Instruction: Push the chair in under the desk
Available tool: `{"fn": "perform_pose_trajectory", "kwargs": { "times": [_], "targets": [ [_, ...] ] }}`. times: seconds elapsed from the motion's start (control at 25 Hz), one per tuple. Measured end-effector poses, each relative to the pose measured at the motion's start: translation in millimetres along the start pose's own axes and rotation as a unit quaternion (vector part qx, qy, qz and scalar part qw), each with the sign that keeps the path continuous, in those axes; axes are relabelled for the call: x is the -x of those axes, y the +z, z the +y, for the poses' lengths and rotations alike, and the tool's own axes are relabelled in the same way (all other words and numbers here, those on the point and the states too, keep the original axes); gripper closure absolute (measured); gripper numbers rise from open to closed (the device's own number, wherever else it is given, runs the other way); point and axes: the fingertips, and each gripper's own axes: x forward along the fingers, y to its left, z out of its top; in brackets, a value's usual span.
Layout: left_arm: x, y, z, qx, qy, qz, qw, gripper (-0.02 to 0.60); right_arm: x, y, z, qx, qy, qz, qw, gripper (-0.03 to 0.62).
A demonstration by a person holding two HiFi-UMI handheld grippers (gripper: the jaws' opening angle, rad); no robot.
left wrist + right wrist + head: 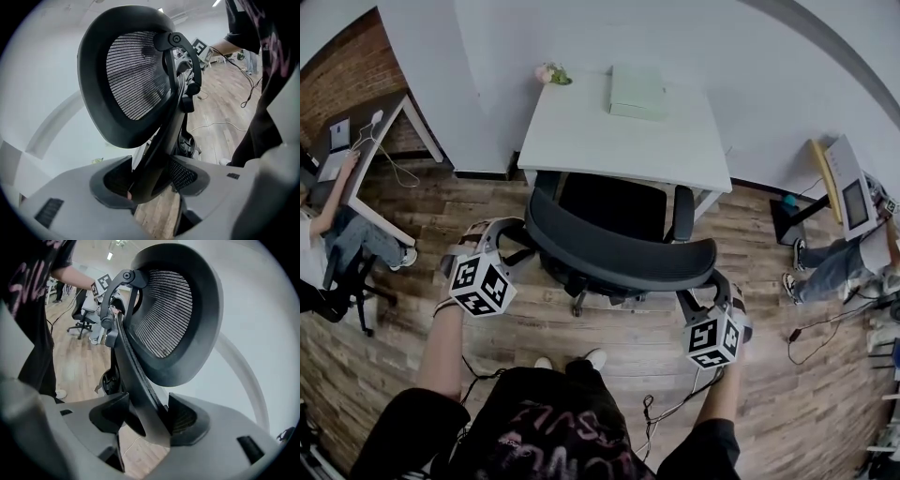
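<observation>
The chair (614,230) is seen at 12 o'clock, seat front at the white desk's (581,141) near edge, its base largely hidden beneath the backrest. Its backrest frame is pinched by the left gripper (150,180) at the chair's 8 o'clock and by the right gripper (147,416) at 4 o'clock. Wood flooring (825,375) is bounded by a white wall (487,56) at 12 o'clock.

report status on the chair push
Left gripper, right gripper shut on chair back. Seat at desk front edge, not fully under. No blocker visible.

A: What is the chair (133,79) back made of?
B: Fine black mesh in a smooth, matt black plastic frame.
A: The desk (581,141)?
B: Smooth matt white top. The floor (825,394) is grained wood plank, the far wall (347,70) rough brick.
</observation>
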Motion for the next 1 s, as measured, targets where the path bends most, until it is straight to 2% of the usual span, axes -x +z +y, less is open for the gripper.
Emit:
{"fn": "perform_pose_trajectory", "kwargs": {
  "times": [0.44, 1.0],
  "targets": [
    [-21.0, 13.0, 14.1, 0.015, 0.017, 0.015, 0.9996, 0.327, -21.6, -7.0, -31.5, 0.015, 0.009, -0.017, 1.000, 0.332],
    [-53.3, 18.2, 42.2, 0.016, 0.019, 0.017, 0.9995, 0.325, -52.9, -8.6, -61.1, 0.014, 0.011, -0.019, 1.000, 0.332]
  ]
}}
